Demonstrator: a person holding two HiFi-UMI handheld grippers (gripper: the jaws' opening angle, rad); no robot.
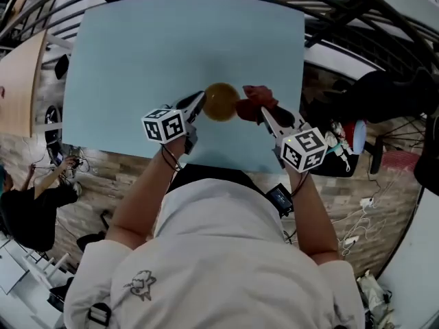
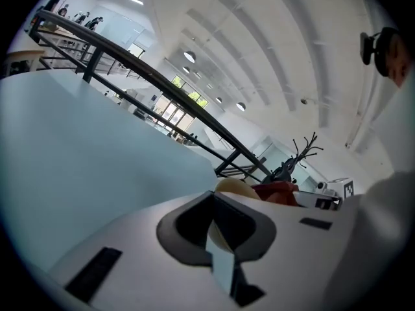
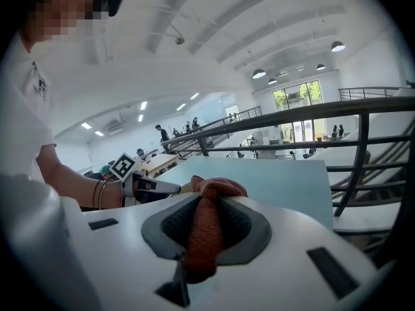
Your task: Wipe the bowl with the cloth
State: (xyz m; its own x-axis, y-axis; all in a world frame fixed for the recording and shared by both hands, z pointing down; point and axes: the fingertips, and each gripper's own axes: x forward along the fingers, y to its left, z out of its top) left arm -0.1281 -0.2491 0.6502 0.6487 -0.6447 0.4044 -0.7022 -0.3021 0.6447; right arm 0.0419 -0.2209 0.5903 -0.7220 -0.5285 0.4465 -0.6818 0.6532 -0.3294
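In the head view a yellow-brown bowl (image 1: 221, 101) hangs over the near part of the light blue table (image 1: 137, 53). My left gripper (image 1: 199, 103) is shut on the bowl's left rim; in the left gripper view the pale rim of the bowl (image 2: 224, 235) sits pinched between the jaws. A reddish cloth (image 1: 255, 103) is bunched against the bowl's right side, with my right gripper (image 1: 263, 111) shut on it. The cloth (image 3: 206, 229) fills the jaws in the right gripper view, with the left gripper (image 3: 167, 186) just beyond it.
The table's near edge (image 1: 226, 164) lies just under both hands. A black railing (image 3: 292, 115) runs past the table's far and right sides. Cables and bags (image 1: 343, 142) lie on the wooden floor to the right.
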